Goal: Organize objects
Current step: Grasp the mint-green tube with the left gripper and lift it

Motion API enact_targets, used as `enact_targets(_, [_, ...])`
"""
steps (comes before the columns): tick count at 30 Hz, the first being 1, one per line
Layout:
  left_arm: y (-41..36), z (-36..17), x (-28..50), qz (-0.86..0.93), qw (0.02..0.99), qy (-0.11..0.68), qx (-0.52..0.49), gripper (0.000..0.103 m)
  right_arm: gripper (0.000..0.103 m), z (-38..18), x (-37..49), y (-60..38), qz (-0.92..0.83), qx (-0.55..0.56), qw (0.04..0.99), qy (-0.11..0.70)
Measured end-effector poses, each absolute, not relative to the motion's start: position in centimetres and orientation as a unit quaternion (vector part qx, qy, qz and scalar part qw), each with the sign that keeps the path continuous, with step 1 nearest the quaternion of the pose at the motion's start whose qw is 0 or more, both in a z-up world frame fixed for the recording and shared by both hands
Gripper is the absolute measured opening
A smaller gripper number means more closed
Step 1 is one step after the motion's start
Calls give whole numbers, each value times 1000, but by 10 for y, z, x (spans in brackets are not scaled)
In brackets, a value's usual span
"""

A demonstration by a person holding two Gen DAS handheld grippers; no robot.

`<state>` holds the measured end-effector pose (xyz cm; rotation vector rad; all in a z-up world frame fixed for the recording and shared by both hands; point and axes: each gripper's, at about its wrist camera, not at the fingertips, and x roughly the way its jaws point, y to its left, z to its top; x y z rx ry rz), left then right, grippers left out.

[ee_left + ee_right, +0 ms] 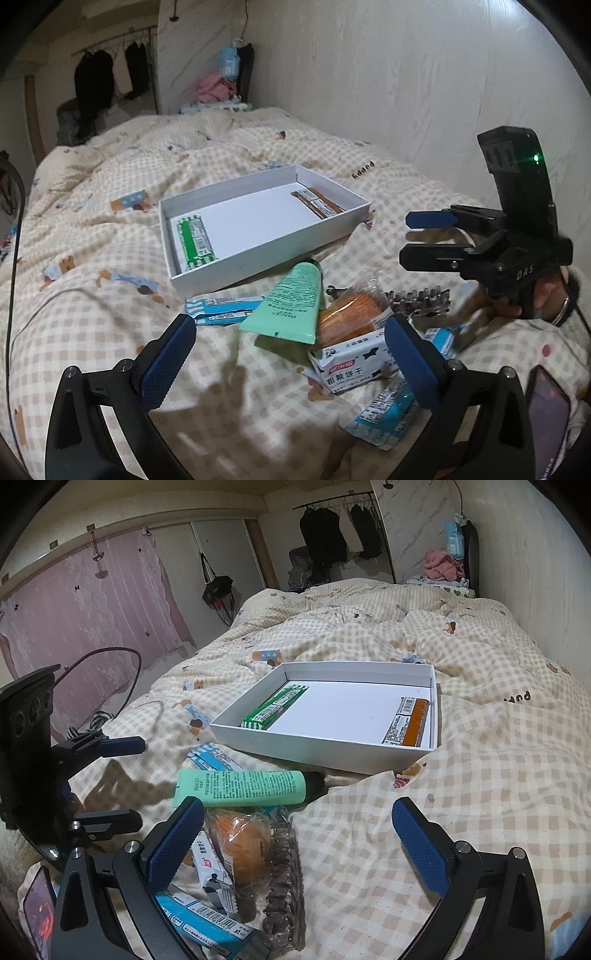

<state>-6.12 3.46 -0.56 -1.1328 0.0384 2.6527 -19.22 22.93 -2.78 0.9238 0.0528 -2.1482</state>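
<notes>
Across the bed (pixel 461 775), the checked quilt with little bear prints fills both views, rumpled and spread wide. On it sits the white box (pixel 317 751), shallow and open-topped, well ahead of both claws. Inside, a green-striped snack bar (pixel 275 706) lies along the box's left wall, and an orange-brown bar (pixel 413 722) with a white label lies along the opposite wall; the middle of the box floor shows bare white.

Nearer the cameras, just in front of the box, there's the pile. A mint-green tube (pixel 240 788) with a dark cap lies flat, cap end toward the box, resting across a blue-and-white striped packet (pixel 212 758). Just beside the tube sits a clear-wrapped orange bun (pixel 245 843), touching a white biscuit packet (pixel 349 365) printed with a cow and Chinese text. Next to the bun lies a brownish translucent hair clip (pixel 282 882), teeth showing. More blue-and-white packets (pixel 201 921) lie at the near edge of the pile.

Left claw (pixel 291 363): blue pads spread wide, released, gripping nothing, hovering over the pile with the biscuit packet near its right pad. Right claw (pixel 299 843): also spread and released, nothing between its pads, hanging above the bun and hair clip. A phone (pixel 38 910) with a lit screen lies at the lower left of the right view.
</notes>
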Motion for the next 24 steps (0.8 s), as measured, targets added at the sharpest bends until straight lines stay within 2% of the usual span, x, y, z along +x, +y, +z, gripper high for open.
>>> enact_targets(7, [34,-9,-115,883,120,17,-453,93,102,-29,-195,235,-841,367,397,0])
enact_targets(14, [33,-42,-171,845,127,-18,-519,93,102,-30,-198,237,-839,373,397,-7])
enact_targets(17, [41,-52,-178,837,133,-3,-531,93,102,-32,-201,239,-836,376,399,-14])
enact_targets(21, [55,-58,-183,834,141,31,-533,79,102,-34,-204,241,-833,381,401,-23])
enact_targets(24, [61,-67,-187,821,149,40,-550,77,102,-34,-205,242,-831,383,403,-28])
